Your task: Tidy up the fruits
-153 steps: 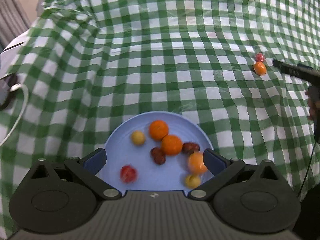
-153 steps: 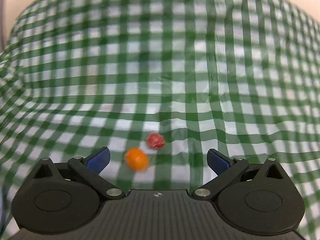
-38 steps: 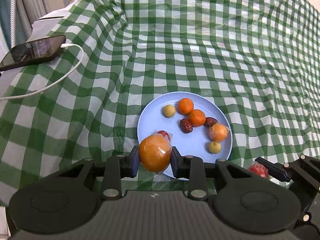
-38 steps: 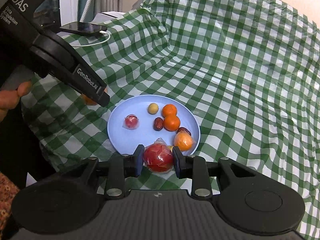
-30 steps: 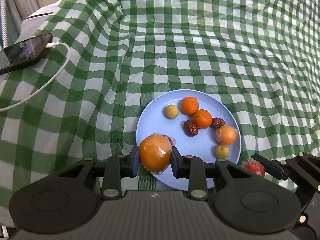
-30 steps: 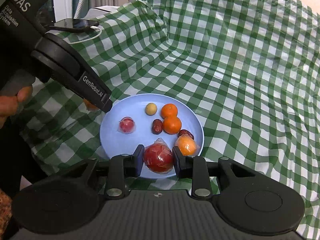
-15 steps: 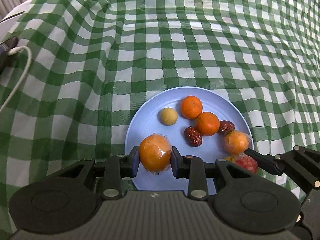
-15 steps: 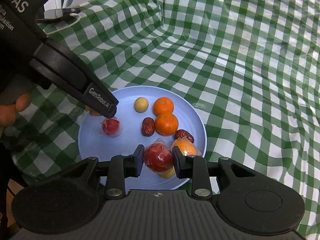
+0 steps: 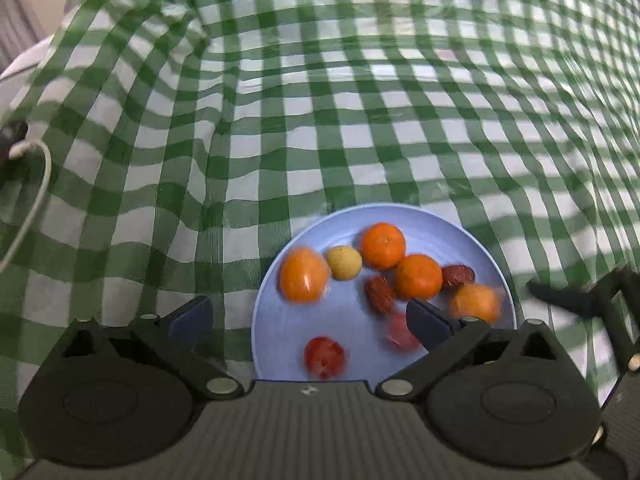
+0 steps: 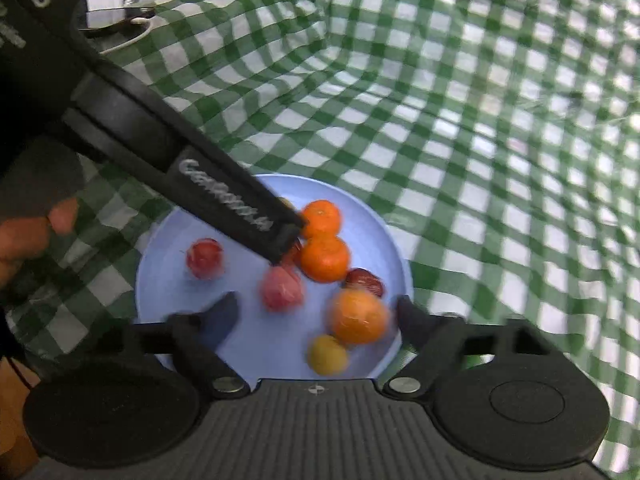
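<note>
A light blue plate [image 9: 352, 320] [image 10: 172, 292] lies on the green-checked cloth and holds several fruits. My left gripper [image 9: 308, 318] hangs over the plate's near edge, its jaws opening with nothing between the pads. A wrapped orange [image 9: 303, 276] lies blurred on the plate ahead of it, beside a yellow fruit [image 9: 343, 263]. My right gripper [image 10: 316, 316] has its jaws opening too. A blurred red wrapped fruit [image 10: 281, 288] lies free on the plate just beyond them. Two oranges [image 10: 325, 258], dates, another wrapped orange [image 10: 358, 316] and a red fruit [image 10: 204, 258] share the plate.
The green-checked cloth [image 9: 360, 120] covers the whole table in folds. A white cable [image 9: 36, 184] lies at the far left. In the right wrist view the left gripper's finger [image 10: 224, 196] crosses over the plate, and a hand [image 10: 28, 236] holds that gripper at the left edge.
Both grippers opened. The wrapped orange dropped from the left jaws onto the plate, and the red wrapped fruit dropped from the right jaws. Both fruits look blurred, still moving.
</note>
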The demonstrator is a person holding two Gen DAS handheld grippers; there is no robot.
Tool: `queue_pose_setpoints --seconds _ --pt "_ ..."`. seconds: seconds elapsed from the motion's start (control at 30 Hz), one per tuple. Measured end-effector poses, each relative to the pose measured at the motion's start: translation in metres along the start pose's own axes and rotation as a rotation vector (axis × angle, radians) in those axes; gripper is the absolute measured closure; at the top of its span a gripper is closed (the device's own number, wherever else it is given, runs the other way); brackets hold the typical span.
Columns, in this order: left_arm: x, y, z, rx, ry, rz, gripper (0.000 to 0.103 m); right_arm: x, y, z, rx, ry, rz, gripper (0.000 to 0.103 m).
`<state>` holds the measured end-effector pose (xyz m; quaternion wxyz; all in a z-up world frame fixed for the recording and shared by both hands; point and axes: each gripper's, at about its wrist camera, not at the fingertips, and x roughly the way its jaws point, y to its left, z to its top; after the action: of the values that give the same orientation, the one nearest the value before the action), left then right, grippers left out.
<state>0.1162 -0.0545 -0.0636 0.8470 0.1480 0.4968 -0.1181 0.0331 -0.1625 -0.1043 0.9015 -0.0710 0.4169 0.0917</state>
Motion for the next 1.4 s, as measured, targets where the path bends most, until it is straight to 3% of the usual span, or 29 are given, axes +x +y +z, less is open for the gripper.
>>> queue_pose_setpoints --seconds 0.1,0.43,0.6,0.9,1.4 --pt "-0.013 0.000 -0.007 0.022 0.006 0.001 0.000 -0.019 0.000 -0.007 0.003 -0.002 -0.005 0.009" --pt "-0.075 0.009 -0.048 -0.069 -0.033 0.015 0.000 -0.079 0.021 -0.034 0.007 -0.049 -0.050 0.003" --pt "-0.090 0.005 -0.071 -0.065 -0.055 0.096 0.000 -0.099 0.033 -0.037 -0.031 -0.109 -0.082 0.001" --pt "-0.101 0.012 -0.087 -0.115 -0.047 0.075 0.000 -0.113 0.039 -0.043 -0.032 -0.119 -0.087 0.001" --pt "-0.107 0.008 -0.090 -0.100 -0.060 0.097 0.000 -0.116 0.042 -0.041 -0.029 -0.126 -0.097 0.001"
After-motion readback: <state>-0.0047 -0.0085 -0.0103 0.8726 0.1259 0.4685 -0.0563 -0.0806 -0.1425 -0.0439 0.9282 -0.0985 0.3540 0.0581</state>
